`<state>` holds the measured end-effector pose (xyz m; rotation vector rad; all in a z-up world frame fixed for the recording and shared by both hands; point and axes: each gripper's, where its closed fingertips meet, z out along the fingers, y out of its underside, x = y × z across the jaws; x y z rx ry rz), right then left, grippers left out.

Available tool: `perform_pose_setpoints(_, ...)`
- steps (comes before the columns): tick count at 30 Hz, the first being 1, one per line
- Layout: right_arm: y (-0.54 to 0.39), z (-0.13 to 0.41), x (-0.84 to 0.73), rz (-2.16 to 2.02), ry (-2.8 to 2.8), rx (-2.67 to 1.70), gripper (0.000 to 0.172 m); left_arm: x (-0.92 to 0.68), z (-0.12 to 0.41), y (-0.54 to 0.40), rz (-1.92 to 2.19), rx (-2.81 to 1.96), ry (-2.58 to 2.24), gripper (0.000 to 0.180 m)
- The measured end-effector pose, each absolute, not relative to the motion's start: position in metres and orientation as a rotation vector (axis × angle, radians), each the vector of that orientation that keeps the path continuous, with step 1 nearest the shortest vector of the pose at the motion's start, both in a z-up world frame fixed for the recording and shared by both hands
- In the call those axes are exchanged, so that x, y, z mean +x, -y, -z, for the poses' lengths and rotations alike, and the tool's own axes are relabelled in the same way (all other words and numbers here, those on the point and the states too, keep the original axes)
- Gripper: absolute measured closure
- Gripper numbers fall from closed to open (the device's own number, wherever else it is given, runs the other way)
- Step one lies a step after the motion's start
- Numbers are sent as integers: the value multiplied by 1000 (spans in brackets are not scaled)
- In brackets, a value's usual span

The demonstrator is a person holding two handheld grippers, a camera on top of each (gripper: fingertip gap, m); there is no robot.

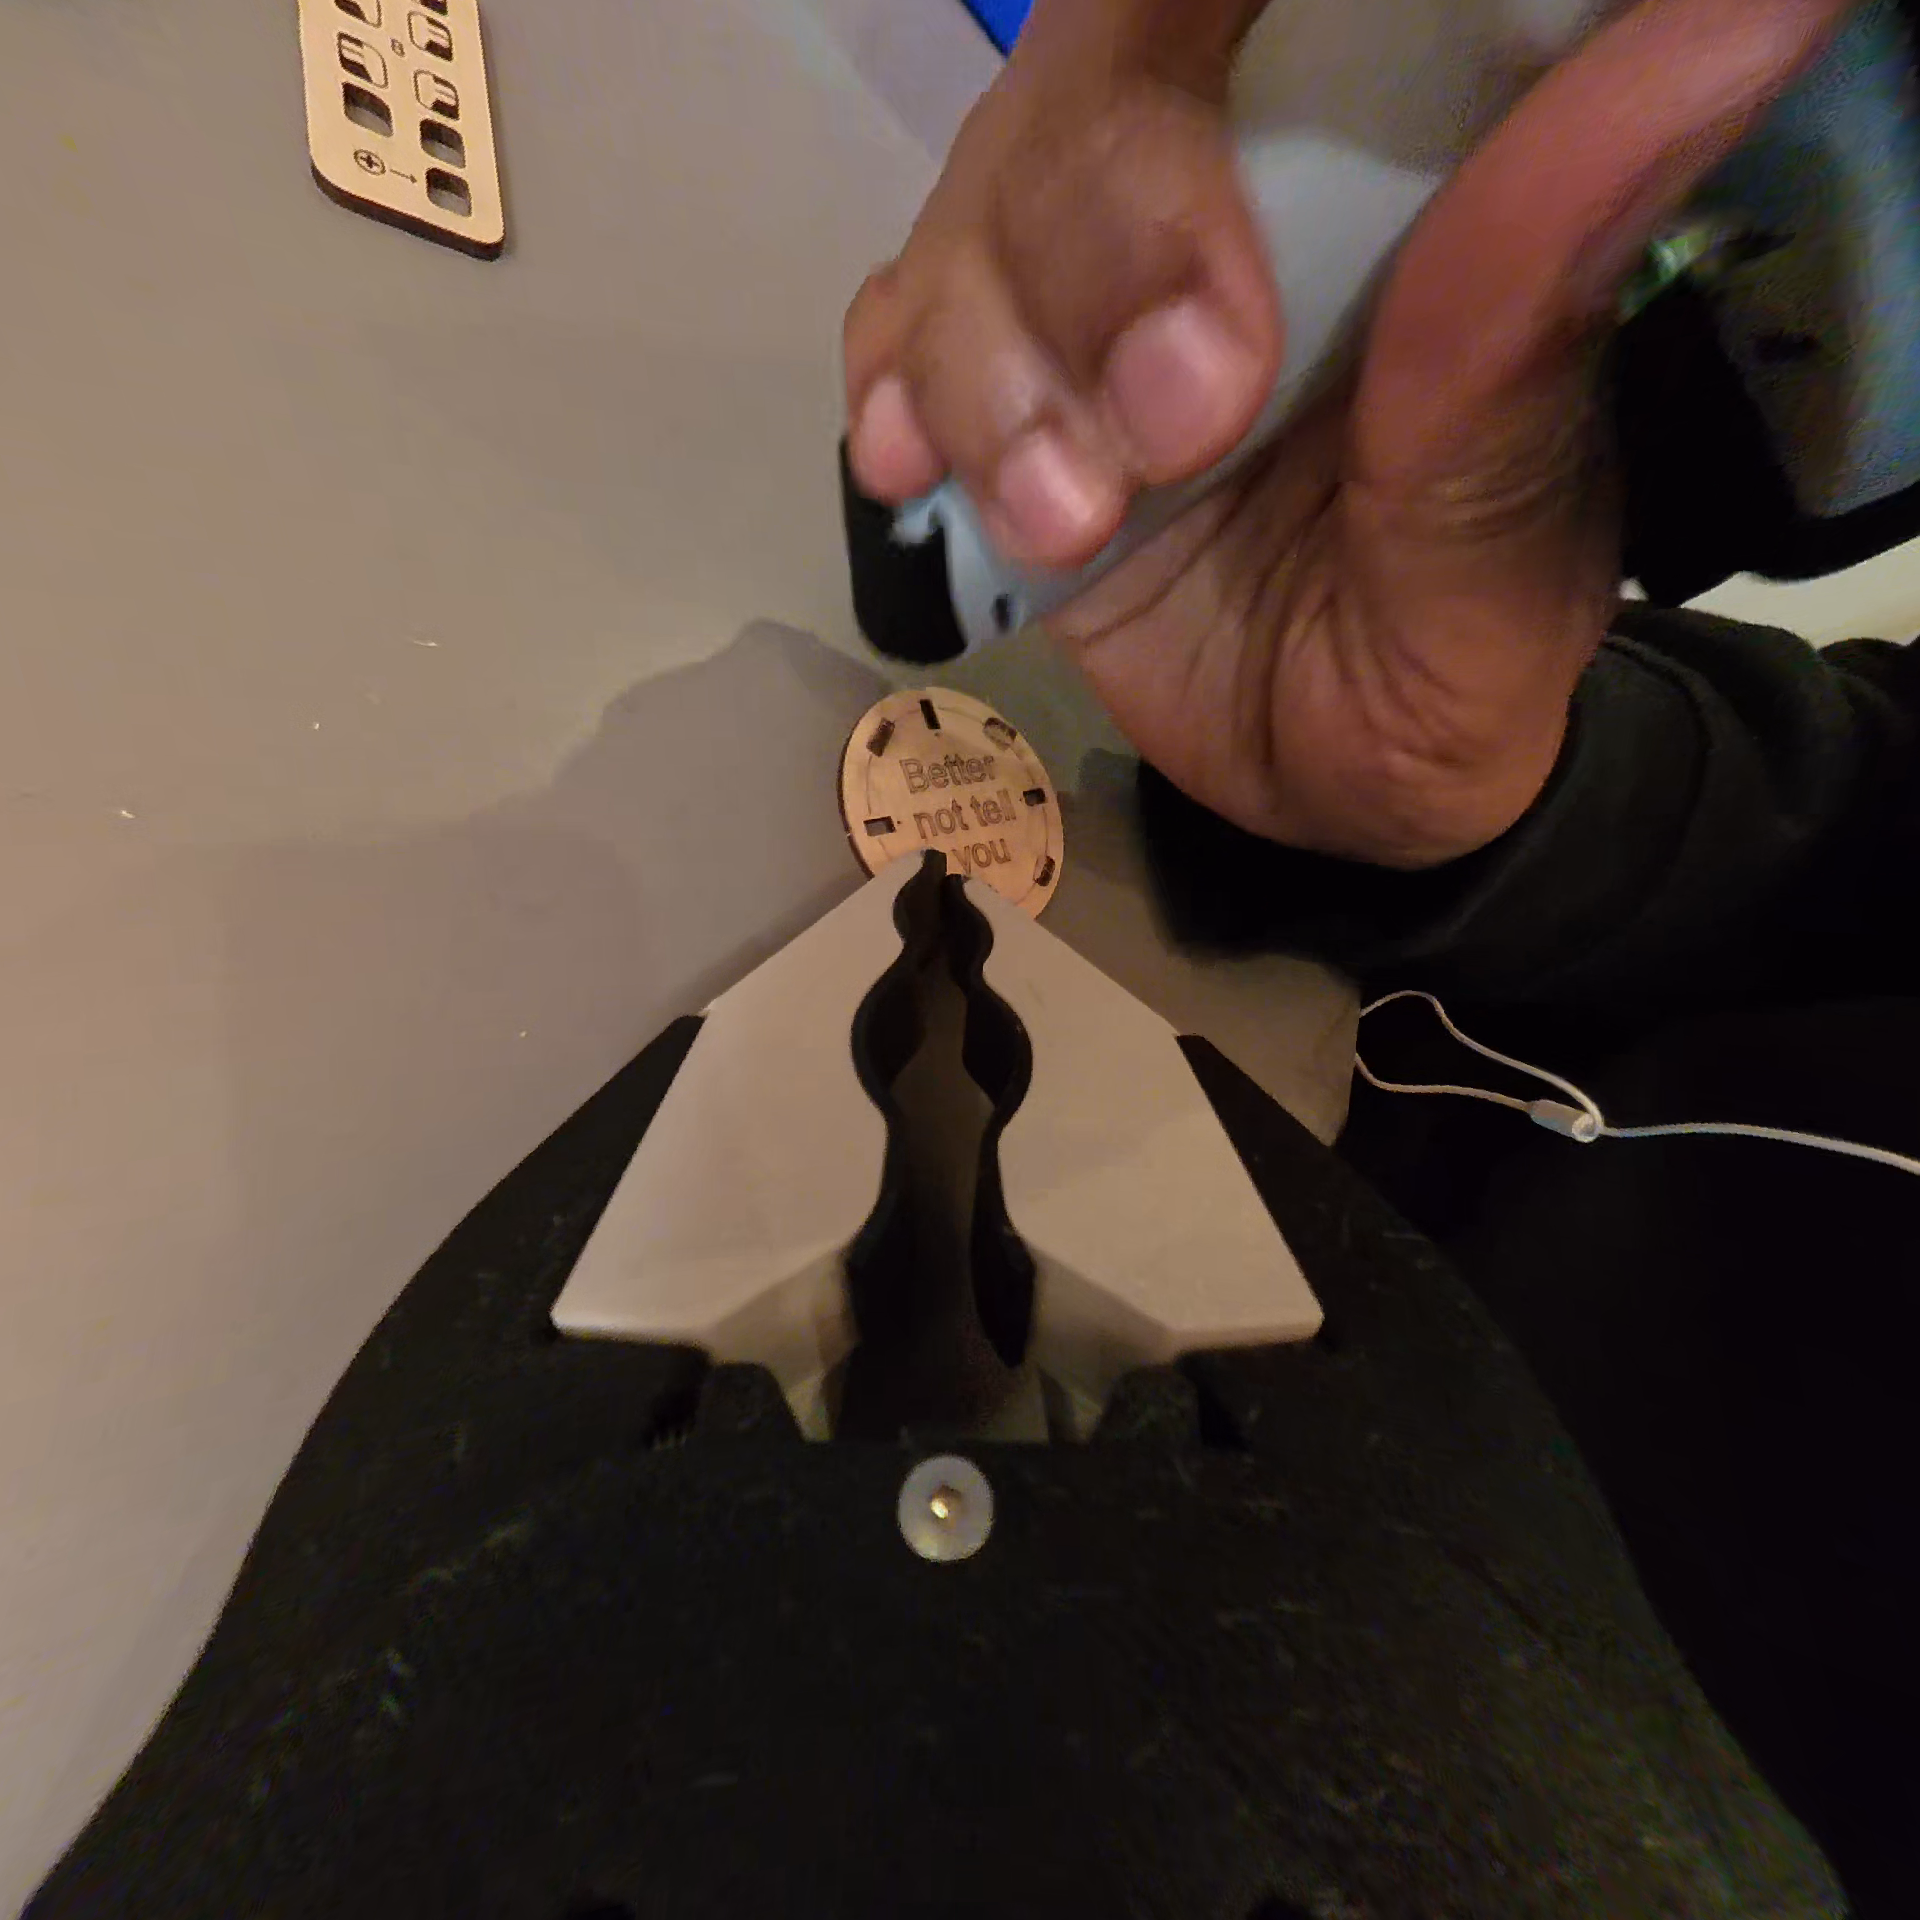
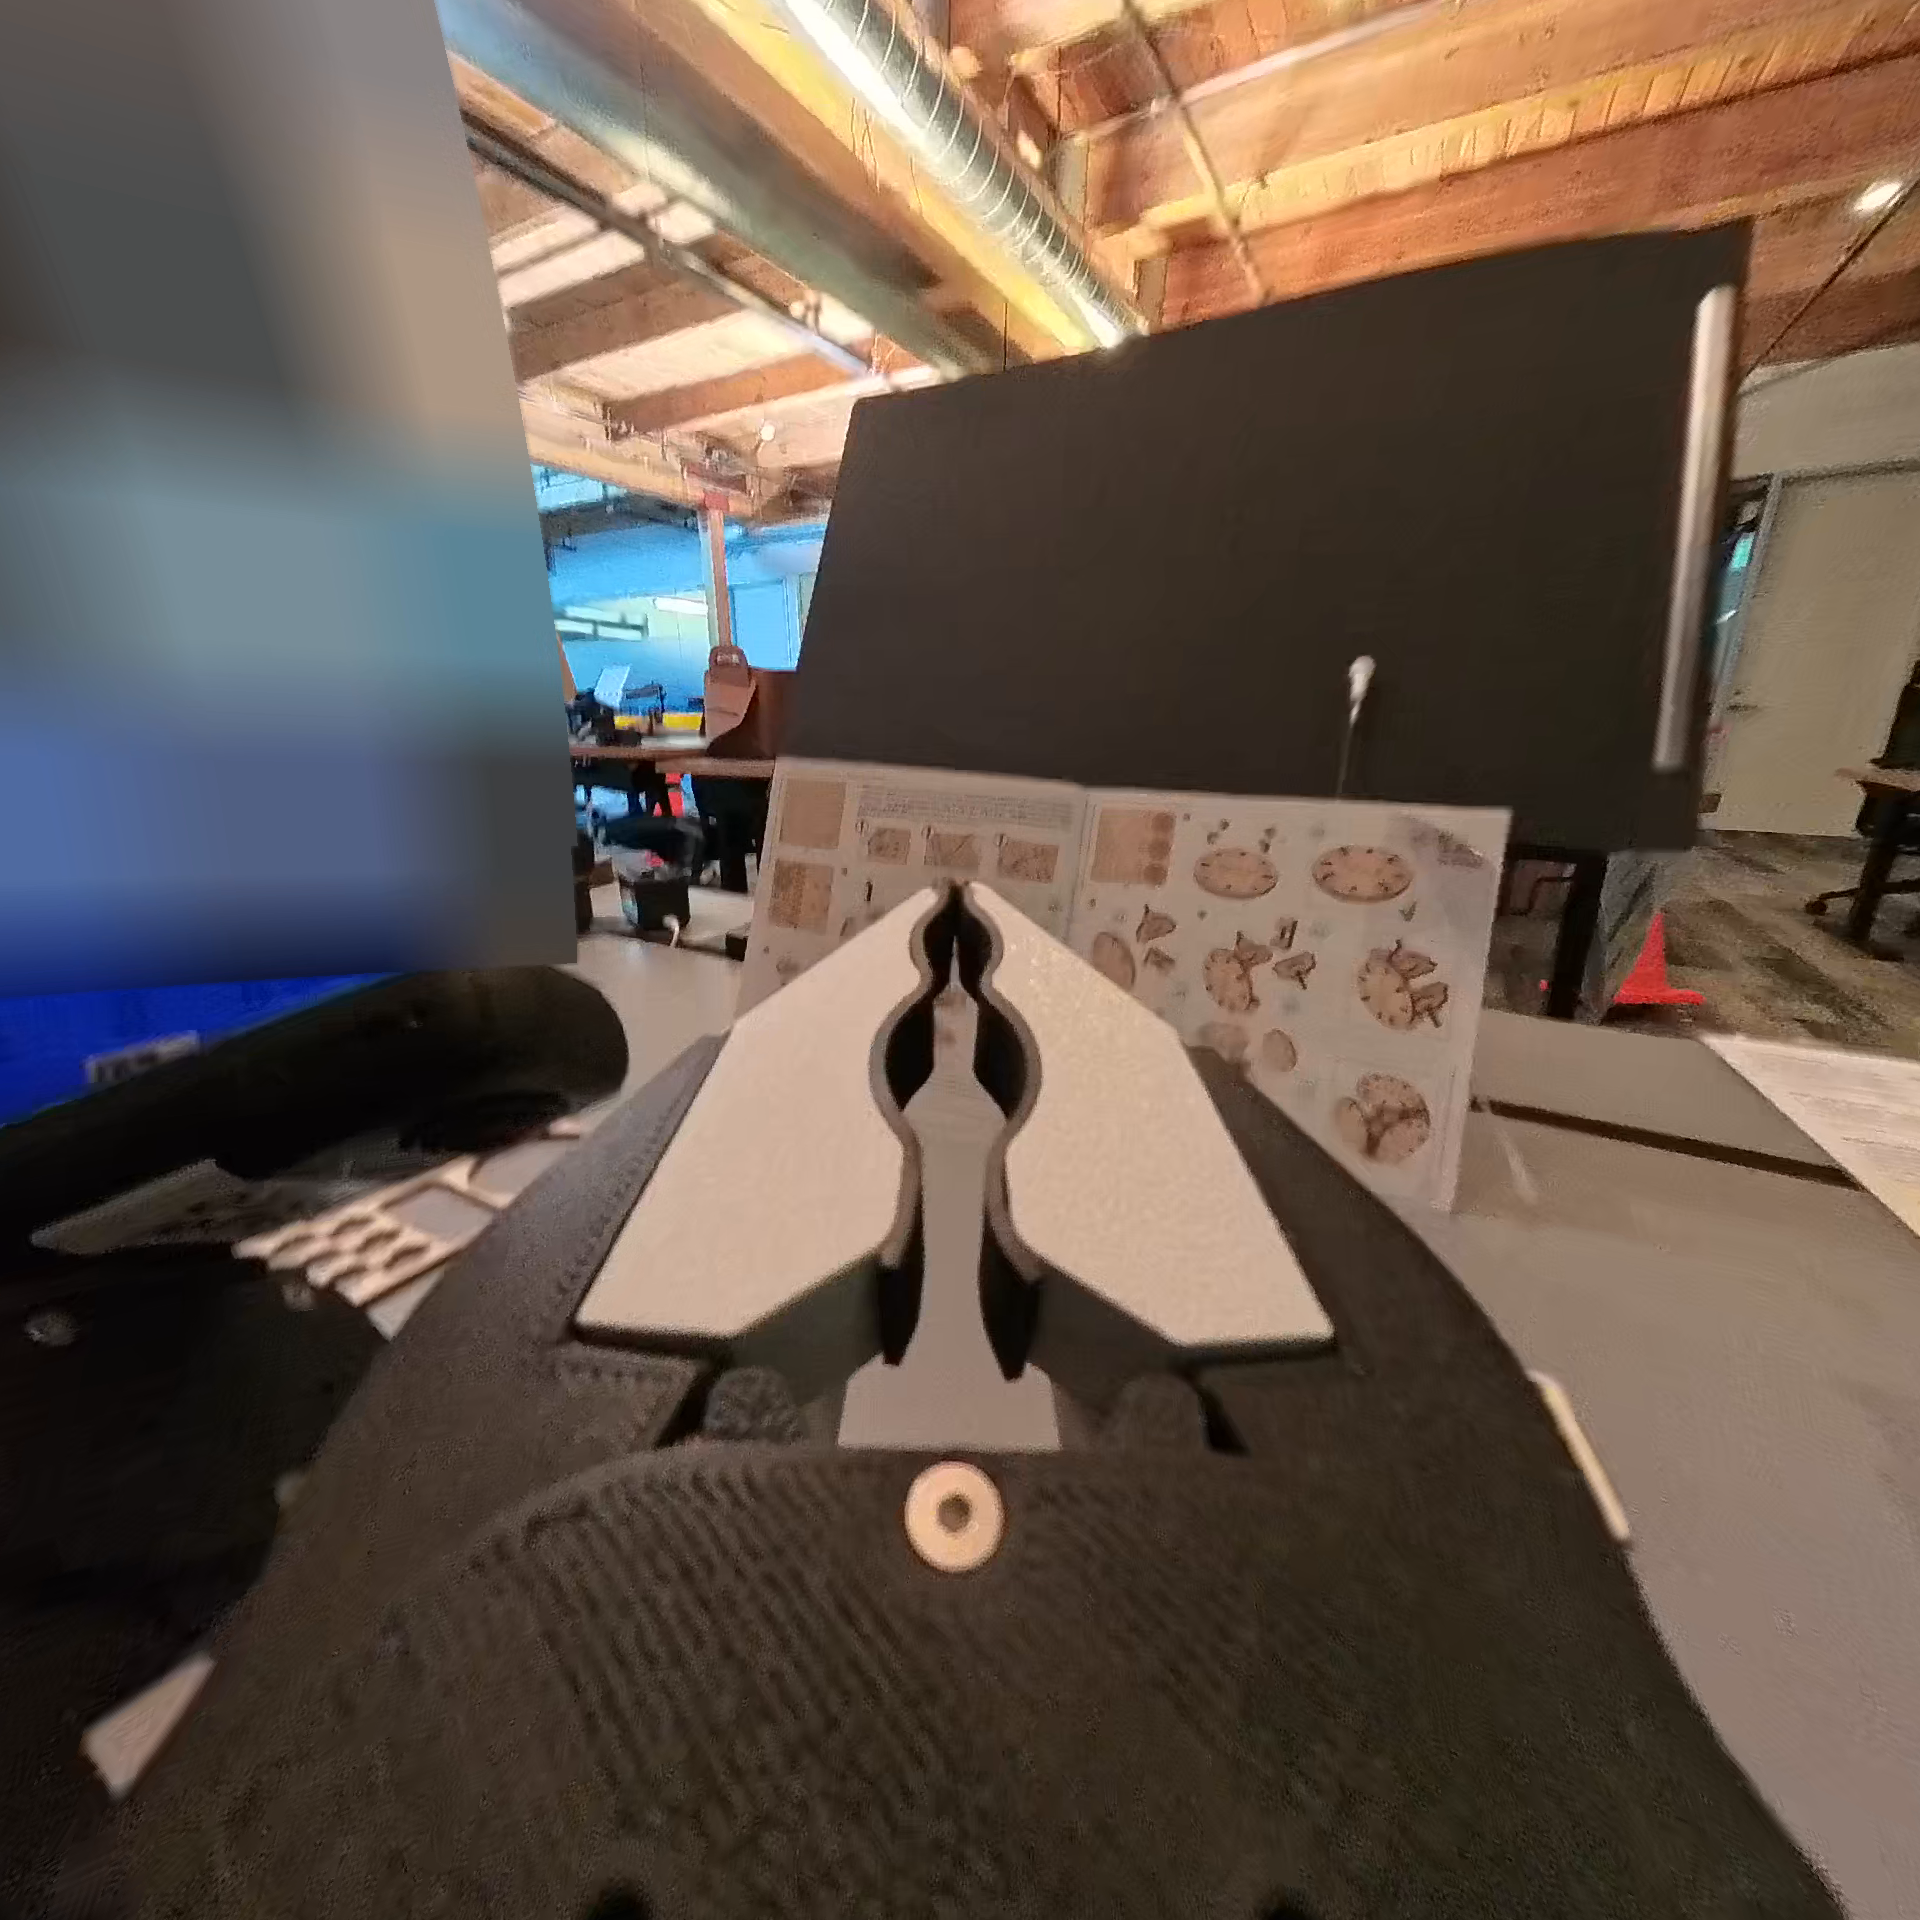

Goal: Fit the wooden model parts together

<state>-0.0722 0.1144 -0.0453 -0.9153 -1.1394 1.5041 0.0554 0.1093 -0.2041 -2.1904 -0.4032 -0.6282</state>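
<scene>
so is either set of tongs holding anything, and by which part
The left tongs are shut on the near edge of the round wooden disc. The right tongs are shut with nothing between them.

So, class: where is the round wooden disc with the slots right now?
In the left wrist view, the round wooden disc sits at the centre, at the closed tips of the left tongs, on the grey table, just below the person's hand.

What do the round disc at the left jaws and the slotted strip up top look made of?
Round disc: apparently thin unfinished plywood, pale tan with dark, burnt-looking slot edges and engraved lettering, likely laser-cut. Slotted strip: seemingly the same pale wood, with dark-edged cutouts. Both matte.
</scene>
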Motion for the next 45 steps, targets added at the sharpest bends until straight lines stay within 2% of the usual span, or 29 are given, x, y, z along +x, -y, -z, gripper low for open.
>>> perform_pose_setpoints(2, -102, 74, -76, -1504, 1231, -952, 172, 55, 204, -109, 624, -2192, 401, 180)
perform_pose_setpoints(7, -107, 47, -68, -1488, 1161, -880, 172, 55, 204, -109, 628, -2191, 403, 180)
perform_pose_setpoints(12, -94, 70, -73, -1529, 1255, -943, 172, 55, 204, -109, 633, -2190, 405, 180)
perform_pose_setpoints(16, -105, 42, -69, -1508, 1179, -889, 172, 55, 204, -109, 628, -2191, 403, 180)
perform_pose_setpoints(19, -103, 72, -78, -1515, 1250, -959, 172, 55, 204, -109, 631, -2191, 404, 180)
perform_pose_setpoints(21, -91, 73, -76, -1511, 1304, -922, 172, 56, 204, -109, 633, -2191, 404, 180)
perform_pose_setpoints(25, -98, 41, -71, -1491, 1222, -843, 172, 56, 204, -109, 632, -2191, 404, 180)
perform_pose_setpoints(28, -99, 74, -79, -1518, 1276, -938, 172, 56, 204, -109, 634, -2191, 404, 180)
perform_pose_setpoints(34, -116, 49, -77, -1554, 1177, -947, 172, 56, 204, -109, 633, -2192, 403, 180)
perform_pose_setpoints(37, -112, 74, -81, -1594, 1235, -1032, 172, 56, 204, -109, 639, -2191, 404, 180)
perform_pose_setpoints(43, -125, 53, -80, -1592, 1175, -1014, 172, 56, 204, -109, 636, -2192, 404, 180)
perform_pose_setpoints(45, -118, 74, -83, -1601, 1229, -1057, 172, 56, 205, -109, 642, -2191, 406, 180)
